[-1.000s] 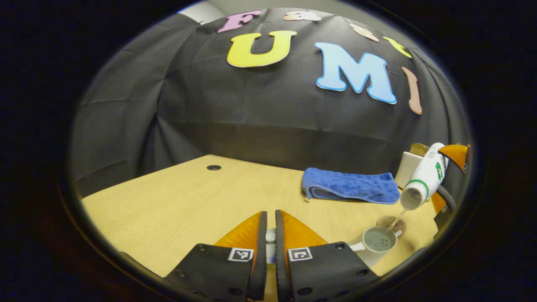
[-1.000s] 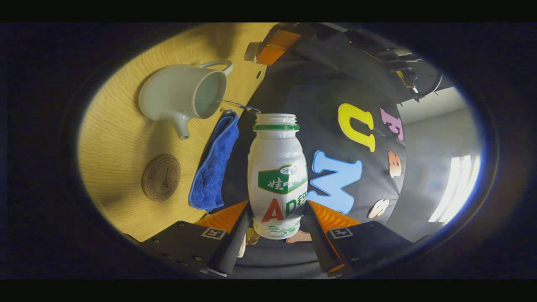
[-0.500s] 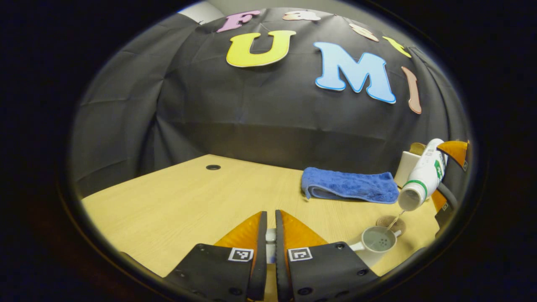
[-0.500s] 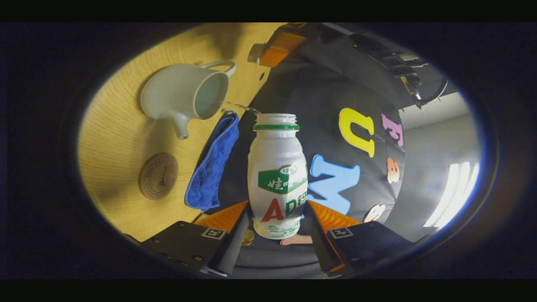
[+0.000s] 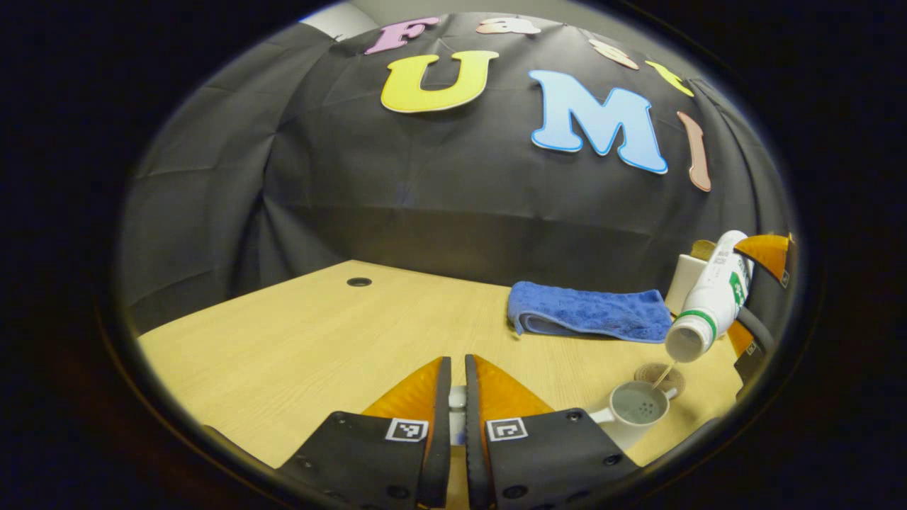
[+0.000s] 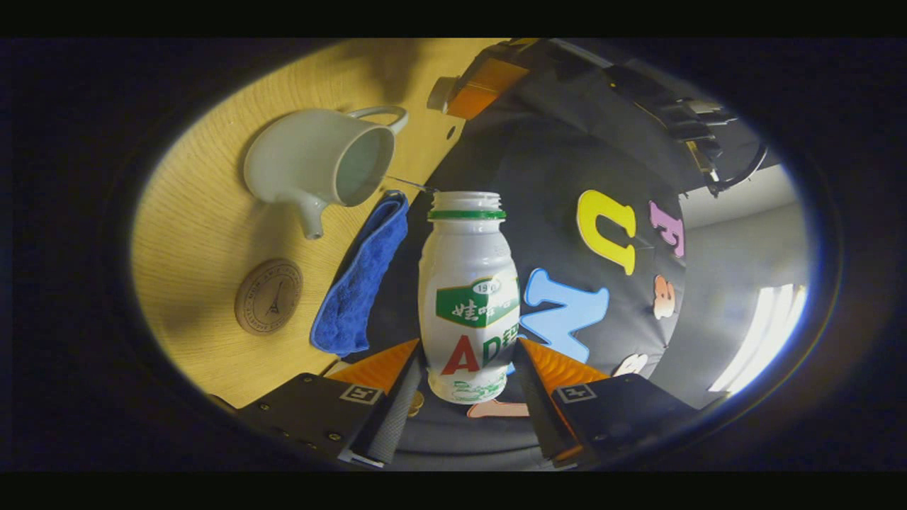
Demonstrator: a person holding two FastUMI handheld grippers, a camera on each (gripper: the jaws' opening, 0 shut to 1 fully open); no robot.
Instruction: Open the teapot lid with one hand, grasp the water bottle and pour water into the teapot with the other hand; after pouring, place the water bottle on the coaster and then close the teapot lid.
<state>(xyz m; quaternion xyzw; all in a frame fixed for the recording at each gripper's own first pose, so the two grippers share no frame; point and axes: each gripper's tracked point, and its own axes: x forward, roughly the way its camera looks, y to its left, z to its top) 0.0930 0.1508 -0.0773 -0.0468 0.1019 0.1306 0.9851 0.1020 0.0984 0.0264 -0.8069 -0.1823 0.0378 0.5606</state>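
The bottle (image 6: 468, 297) carries a printed label in green and red. The coaster (image 6: 268, 296) shows a tower drawing ringed by lettering too small to read. My right gripper (image 6: 468, 347) bears a square coded marker (image 6: 356, 394) on each finger mount

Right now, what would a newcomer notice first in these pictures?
The tilted bottle, clamped in the right gripper, pours a thin stream into the open teapot. A blue towel lies behind the teapot, a round coaster beside it.
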